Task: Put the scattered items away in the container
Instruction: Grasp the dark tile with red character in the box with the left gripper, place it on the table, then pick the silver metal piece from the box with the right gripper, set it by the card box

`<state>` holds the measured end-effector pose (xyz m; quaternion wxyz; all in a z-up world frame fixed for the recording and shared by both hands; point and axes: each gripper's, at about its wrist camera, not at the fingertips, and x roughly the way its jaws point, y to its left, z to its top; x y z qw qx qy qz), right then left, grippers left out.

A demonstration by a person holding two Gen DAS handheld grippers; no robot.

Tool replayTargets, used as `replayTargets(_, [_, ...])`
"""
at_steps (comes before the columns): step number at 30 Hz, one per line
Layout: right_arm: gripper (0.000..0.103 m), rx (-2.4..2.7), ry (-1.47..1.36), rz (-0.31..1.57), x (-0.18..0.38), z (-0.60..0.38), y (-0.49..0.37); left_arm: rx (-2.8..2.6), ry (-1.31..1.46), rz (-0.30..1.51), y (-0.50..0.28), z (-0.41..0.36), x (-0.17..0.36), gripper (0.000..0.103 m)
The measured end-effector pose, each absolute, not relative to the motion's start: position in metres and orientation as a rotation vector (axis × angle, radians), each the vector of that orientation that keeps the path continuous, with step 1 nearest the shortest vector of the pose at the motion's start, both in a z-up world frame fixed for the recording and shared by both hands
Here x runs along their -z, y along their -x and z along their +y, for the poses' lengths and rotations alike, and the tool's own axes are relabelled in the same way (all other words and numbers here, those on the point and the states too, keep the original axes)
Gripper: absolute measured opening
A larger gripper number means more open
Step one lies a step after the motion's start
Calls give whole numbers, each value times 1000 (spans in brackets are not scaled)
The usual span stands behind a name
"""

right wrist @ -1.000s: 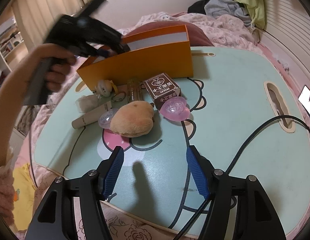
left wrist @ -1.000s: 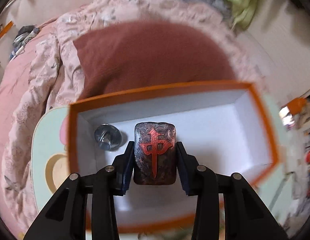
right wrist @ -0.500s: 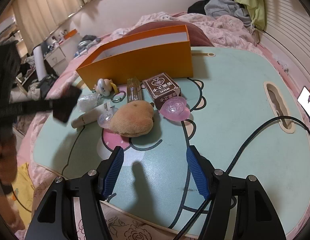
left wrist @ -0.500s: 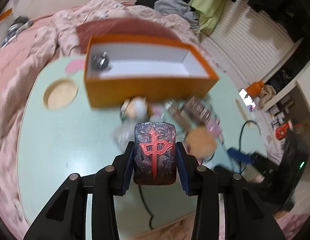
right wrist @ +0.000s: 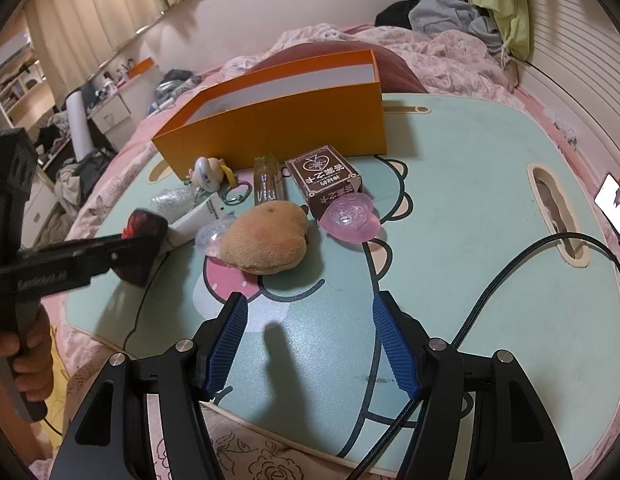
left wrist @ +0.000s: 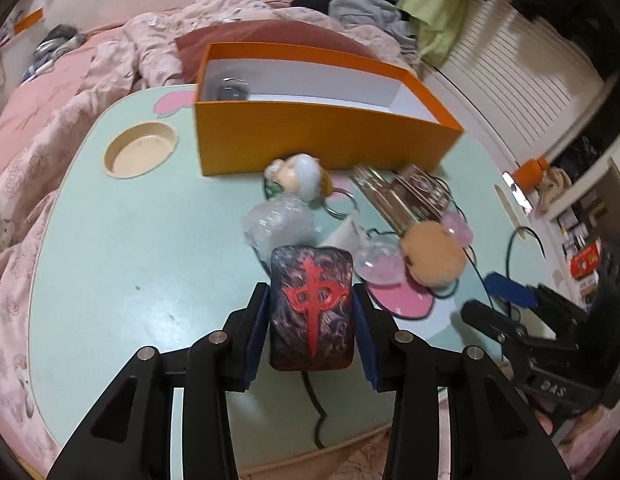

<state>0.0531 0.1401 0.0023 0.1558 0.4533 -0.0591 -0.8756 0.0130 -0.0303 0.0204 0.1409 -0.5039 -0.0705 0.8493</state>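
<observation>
Left hand-held gripper (left wrist: 312, 320) has the dark block with the red symbol (left wrist: 312, 312) between its pads, jaws opening, over the surface (left wrist: 130, 260) near its front-left edge. Right hand-held gripper (right wrist: 310, 340) sits half open, empty, at the front edge. Orange box (left wrist: 310, 136) stands along the back edge; plush (right wrist: 266, 242), pink heart (right wrist: 350, 220) and brown carton (right wrist: 324, 178) lie just in front of it.

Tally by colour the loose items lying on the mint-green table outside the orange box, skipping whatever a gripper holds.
Clear: 3, crinkled plastic wad, heart-shaped shell, glass bottle
White: 2, duck keychain, squeeze tube
Pink: 1, translucent heart
Tan: 1, plush toy
Brown: 1, cardboard box
Total: 8
</observation>
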Motion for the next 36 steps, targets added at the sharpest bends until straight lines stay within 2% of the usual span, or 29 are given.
replayTargets(1, [65,2509,-1293,-180,-3,141,-53,-2433,1440,-234,-16,-30,-20,49])
replayTargets(5, [65,2556,-1204,-205,-28,144,-48,-2455,1383,-336,-26,-38,-22,50])
replayTargets(10, [65,2513,-1028,-246,-95,118,-3,-2564,1346,-359,-39,-47,-25,50])
replayTargets(13, [65,2431,-1056,-191,-114,77,50,-2669,1364,-291,-48,-47,-26,50])
replayTargets(16, [65,2320,-1186,-158,-100,37,107,-2685,1351,-310,-59,-48,-24,50])
replayTargets(18, [53,2258,-1312,-142,-77,16,145,-2655,1352,-354,-63,-52,-20,50])
replayTargets(21, [49,2211,-1471,-95,-44,-5,182,-2647,1357,-365,-66,-56,-19,50])
replayTargets(32, [47,2162,-1607,134,-3,-47,217,-2642,1342,-444,-75,-75,-20,50])
replayTargets(34, [42,2158,-1607,138,-1,-48,220,-2635,1362,-448,-75,-76,-15,50])
replayTargets(35, [27,2139,-1605,120,0,-47,221,-2631,1370,-452,-74,-76,-14,50])
replayTargets(36, [27,2130,-1612,125,1,-47,222,-2628,1376,-455,-74,-76,-13,50])
